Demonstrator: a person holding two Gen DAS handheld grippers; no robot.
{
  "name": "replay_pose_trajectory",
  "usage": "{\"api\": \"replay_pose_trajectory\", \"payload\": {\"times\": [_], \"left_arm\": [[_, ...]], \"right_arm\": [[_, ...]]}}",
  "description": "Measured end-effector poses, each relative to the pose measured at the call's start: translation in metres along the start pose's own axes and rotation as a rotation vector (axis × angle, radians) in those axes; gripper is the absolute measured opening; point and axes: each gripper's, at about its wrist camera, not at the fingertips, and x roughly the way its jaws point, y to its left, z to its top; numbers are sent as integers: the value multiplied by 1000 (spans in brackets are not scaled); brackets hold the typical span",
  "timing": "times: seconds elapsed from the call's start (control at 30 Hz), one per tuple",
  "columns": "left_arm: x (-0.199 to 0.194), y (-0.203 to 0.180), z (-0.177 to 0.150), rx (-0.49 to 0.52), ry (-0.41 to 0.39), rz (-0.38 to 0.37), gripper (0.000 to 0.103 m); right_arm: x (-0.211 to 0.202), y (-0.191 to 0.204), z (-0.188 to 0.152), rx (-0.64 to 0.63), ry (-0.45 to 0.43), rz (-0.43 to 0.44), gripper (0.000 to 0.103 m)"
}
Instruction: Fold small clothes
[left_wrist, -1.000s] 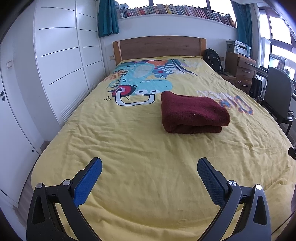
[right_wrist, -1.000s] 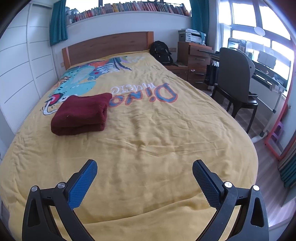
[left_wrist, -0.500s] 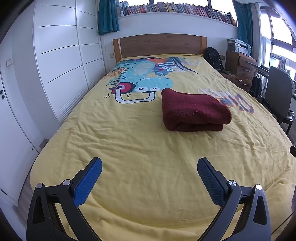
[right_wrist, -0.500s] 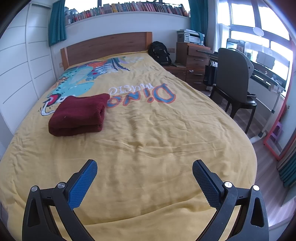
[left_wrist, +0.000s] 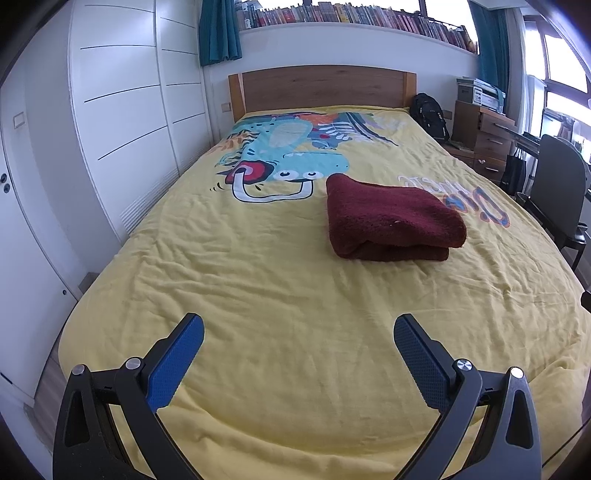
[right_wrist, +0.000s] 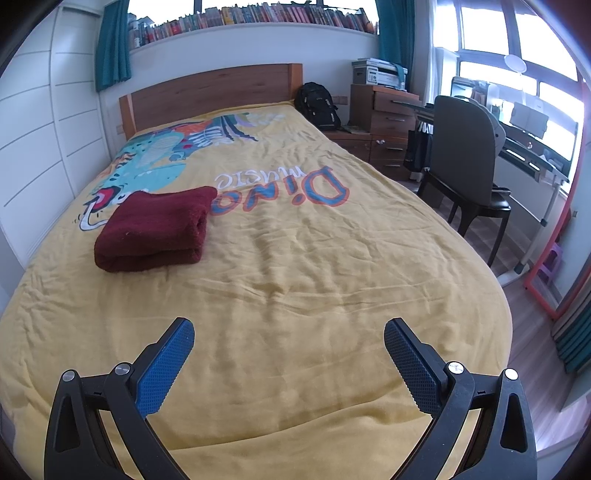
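One folded maroon garment on bed. Two tongs: left tongs wide, empty; right tongs wide, empty.

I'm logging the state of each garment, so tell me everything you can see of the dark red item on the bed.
The dark red garment is a thick, fuzzy, fleece-like or terry-like piece, folded into a compact rectangular bundle with stacked layers showing along its near edge and a rounded fold on one side. It lies flat on the yellow bedspread, partly covering the printed lettering beside the dinosaur print. A tiny pale speck sits on its top. Only the bedspread touches it; both grippers are open and well short of it.
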Motion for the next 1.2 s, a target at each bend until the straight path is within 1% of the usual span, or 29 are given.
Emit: {"api": "replay_pose_trajectory", "payload": {"times": [0.57, 1.2], "left_arm": [[-1, 1, -8, -13, 7, 9, 102], [-7, 1, -9, -31, 12, 12, 102]], "right_arm": [[0, 0, 0, -1, -2, 0, 103], [1, -2, 1, -1, -4, -3, 103]]}}
